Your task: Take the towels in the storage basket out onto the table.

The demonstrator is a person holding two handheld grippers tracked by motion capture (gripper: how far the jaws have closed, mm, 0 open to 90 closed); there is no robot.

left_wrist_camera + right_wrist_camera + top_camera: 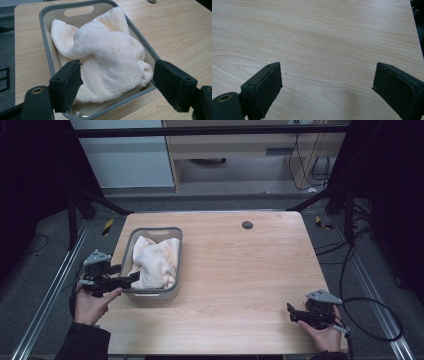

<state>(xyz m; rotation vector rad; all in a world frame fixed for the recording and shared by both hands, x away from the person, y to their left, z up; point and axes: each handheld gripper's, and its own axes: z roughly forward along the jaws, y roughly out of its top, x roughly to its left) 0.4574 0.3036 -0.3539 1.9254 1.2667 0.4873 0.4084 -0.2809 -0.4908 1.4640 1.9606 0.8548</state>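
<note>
A cream towel [156,261] lies bunched in a grey plastic basket [179,251] at the table's left side. In the left gripper view the towel [110,57] bulges above the basket's rim [46,47]. My left gripper [131,278] hovers at the basket's near left corner, its jaws open and pointing at the towel; the left gripper [116,82] has the towel's near end between its wide-spread jaws, not touching it. My right gripper [290,310] rests low at the table's front right, open. The right gripper [327,85] has bare wood between its jaws.
The wooden table [240,280] has a small dark round cap [247,225] near its far edge. Metal rails run along both sides of the table. A black cable [372,320] loops off the right gripper past the table's right edge.
</note>
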